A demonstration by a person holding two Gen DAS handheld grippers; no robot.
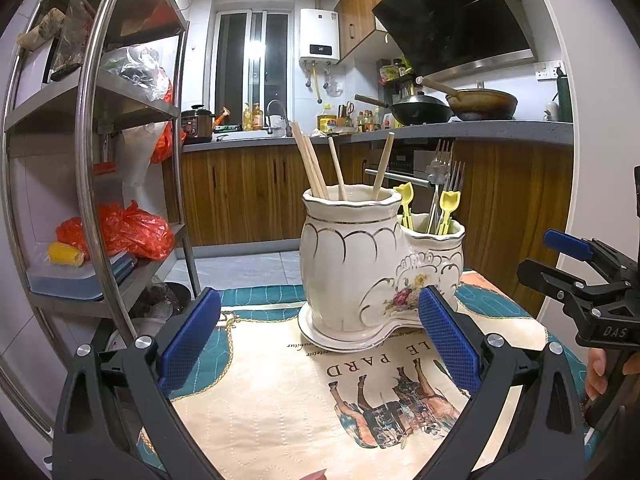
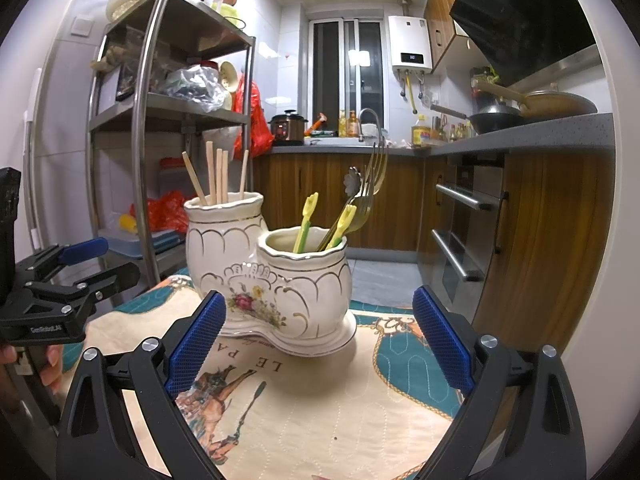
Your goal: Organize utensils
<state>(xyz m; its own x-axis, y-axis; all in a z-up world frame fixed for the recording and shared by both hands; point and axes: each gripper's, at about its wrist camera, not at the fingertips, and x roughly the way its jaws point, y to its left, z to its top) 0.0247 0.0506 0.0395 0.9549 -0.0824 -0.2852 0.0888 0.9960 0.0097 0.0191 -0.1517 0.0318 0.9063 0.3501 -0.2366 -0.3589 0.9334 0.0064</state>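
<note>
A white ceramic holder (image 1: 360, 264) with two cups stands on a printed cloth (image 1: 288, 400); it also shows in the right wrist view (image 2: 272, 276). The taller cup holds several wooden chopsticks (image 1: 316, 168) (image 2: 218, 178). The lower cup holds metal forks (image 1: 444, 168) (image 2: 370, 184) and yellow plastic picks (image 1: 448, 206) (image 2: 306, 220). My left gripper (image 1: 320, 344) is open and empty, in front of the holder. My right gripper (image 2: 320, 340) is open and empty, also in front of it. Each gripper shows at the edge of the other's view, the right one (image 1: 576, 272) and the left one (image 2: 76, 272).
A steel shelf rack (image 1: 96, 160) (image 2: 152, 120) with bags and boxes stands left of the table. A wooden kitchen counter (image 1: 440, 136) with woks, bottles and a sink runs behind. An oven front (image 2: 460, 232) is to the right.
</note>
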